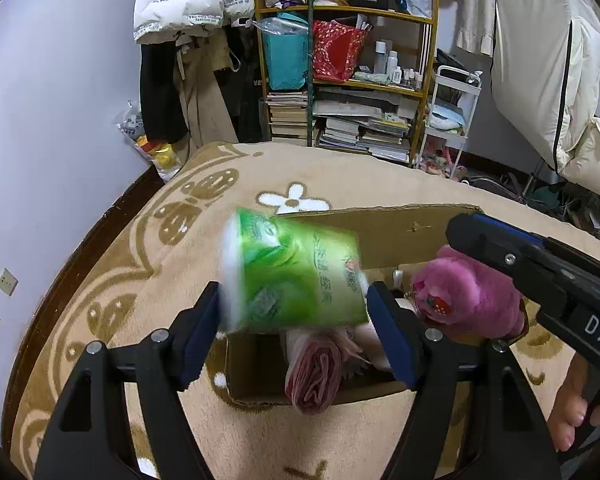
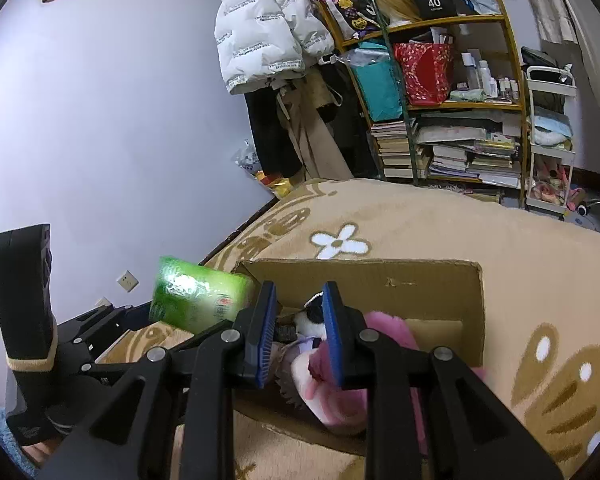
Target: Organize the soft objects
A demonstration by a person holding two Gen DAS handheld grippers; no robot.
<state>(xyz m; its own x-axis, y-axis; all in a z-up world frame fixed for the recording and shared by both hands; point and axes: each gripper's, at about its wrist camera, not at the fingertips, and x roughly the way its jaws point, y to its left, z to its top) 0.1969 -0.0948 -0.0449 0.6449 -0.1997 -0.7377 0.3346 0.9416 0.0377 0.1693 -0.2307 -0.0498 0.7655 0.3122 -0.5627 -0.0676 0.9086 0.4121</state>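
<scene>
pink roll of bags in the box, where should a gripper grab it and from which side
Grip the pink roll across its middle, coming from above through the open top of the cardboard box. It lies on its side as a soft cylinder, one end leaning toward the box's near wall, so the pads can likely close on its round flanks. The green tissue pack held just above it would probably have to clear first.

**A:** Green tissue pack (image 1: 296, 276), soft plastic wrap with white ends, tilted and a little blurred, sitting above the near-left corner of the cardboard box (image 1: 400, 232).

**B:** And the box itself is open-topped, flaps up, resting on the beige flowered blanket (image 1: 148, 264).

**A:** Inside it, a rolled pink bundle (image 1: 312, 376) lies against the near wall, pale cloth beside it.

**B:** A fuzzy pink plush (image 1: 468, 292) hangs over the right side of the box. From the right wrist view, a black-and-white soft toy (image 2: 312, 312) peeks up deeper inside.
</scene>
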